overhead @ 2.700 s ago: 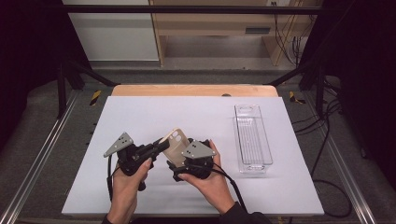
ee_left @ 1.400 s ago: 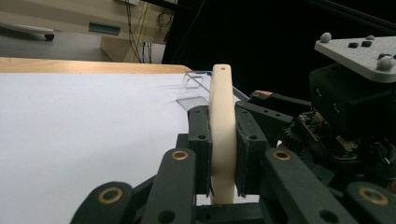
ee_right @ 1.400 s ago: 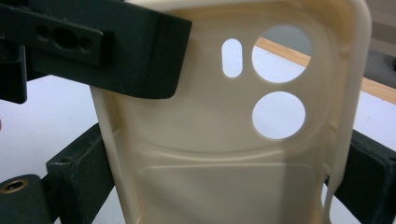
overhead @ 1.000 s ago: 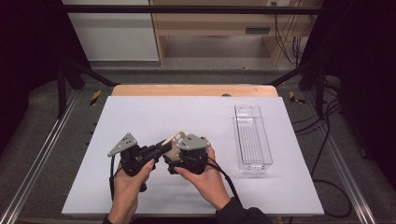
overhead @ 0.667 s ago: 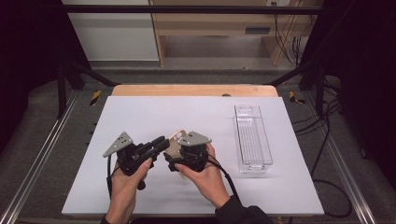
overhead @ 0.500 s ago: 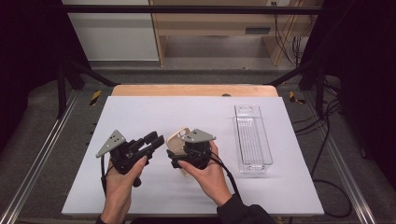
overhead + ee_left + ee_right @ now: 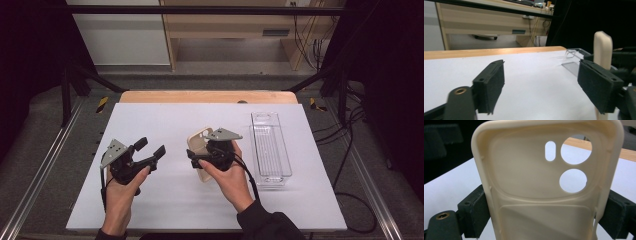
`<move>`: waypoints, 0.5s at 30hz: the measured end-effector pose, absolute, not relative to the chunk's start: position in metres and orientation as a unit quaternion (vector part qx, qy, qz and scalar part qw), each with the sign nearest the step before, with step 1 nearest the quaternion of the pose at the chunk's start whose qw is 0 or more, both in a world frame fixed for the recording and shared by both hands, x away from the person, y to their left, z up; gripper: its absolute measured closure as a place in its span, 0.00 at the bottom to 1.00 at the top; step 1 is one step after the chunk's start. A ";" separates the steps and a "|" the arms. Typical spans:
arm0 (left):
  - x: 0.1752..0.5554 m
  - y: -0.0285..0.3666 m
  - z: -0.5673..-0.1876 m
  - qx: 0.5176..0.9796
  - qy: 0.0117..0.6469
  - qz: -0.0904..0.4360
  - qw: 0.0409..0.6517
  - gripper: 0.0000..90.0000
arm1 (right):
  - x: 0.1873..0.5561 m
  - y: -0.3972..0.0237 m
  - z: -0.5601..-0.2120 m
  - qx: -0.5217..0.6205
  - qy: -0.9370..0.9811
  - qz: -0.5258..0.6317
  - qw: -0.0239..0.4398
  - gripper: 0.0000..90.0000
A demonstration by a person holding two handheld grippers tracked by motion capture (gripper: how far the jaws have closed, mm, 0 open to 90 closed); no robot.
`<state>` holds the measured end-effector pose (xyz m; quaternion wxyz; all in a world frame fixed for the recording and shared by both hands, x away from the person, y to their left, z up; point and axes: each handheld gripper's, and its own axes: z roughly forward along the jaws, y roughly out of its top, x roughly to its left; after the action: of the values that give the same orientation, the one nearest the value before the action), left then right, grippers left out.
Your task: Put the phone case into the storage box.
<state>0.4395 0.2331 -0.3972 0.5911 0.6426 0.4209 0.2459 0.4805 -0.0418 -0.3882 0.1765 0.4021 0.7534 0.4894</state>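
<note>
A cream phone case (image 7: 199, 145) stands upright above the middle of the white table, held by my right gripper (image 7: 202, 159), whose jaws press on its two long sides. The right gripper view shows the case's hollow inside (image 7: 544, 182) with its round camera holes near the top. My left gripper (image 7: 150, 147) sits a short way to the left of the case, open and holding nothing. Through the left gripper view's wide-apart jaws, the case (image 7: 602, 51) appears edge-on at the right, apart from the pads (image 7: 491, 86).
A clear plastic tray (image 7: 270, 147) lies lengthwise on the right part of the white table (image 7: 175, 120). A wooden strip (image 7: 200, 97) runs along the table's far edge. Metal rails flank both sides, and cables trail on the floor at the right.
My left gripper let go of the case, opened, and drew away to the left. The right gripper kept its hold and turned the case more upright, shifting slightly right.
</note>
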 end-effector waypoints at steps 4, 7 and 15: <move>0.440 0.234 -0.405 0.656 0.417 0.253 0.576 0.15 | 0.485 -0.048 -0.386 0.411 0.747 0.492 0.176 0.13; 0.436 0.239 -0.414 0.669 0.411 0.265 0.560 0.13 | 0.488 -0.054 -0.382 0.417 0.744 0.491 0.178 0.13; 0.430 0.256 -0.426 0.668 0.413 0.279 0.552 0.09 | 0.496 -0.061 -0.372 0.425 0.738 0.495 0.174 0.13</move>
<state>0.4298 0.2559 -0.4257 0.5522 0.6684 0.4129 0.2790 0.4965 -0.0613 -0.3720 0.1738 0.4248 0.7380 0.4947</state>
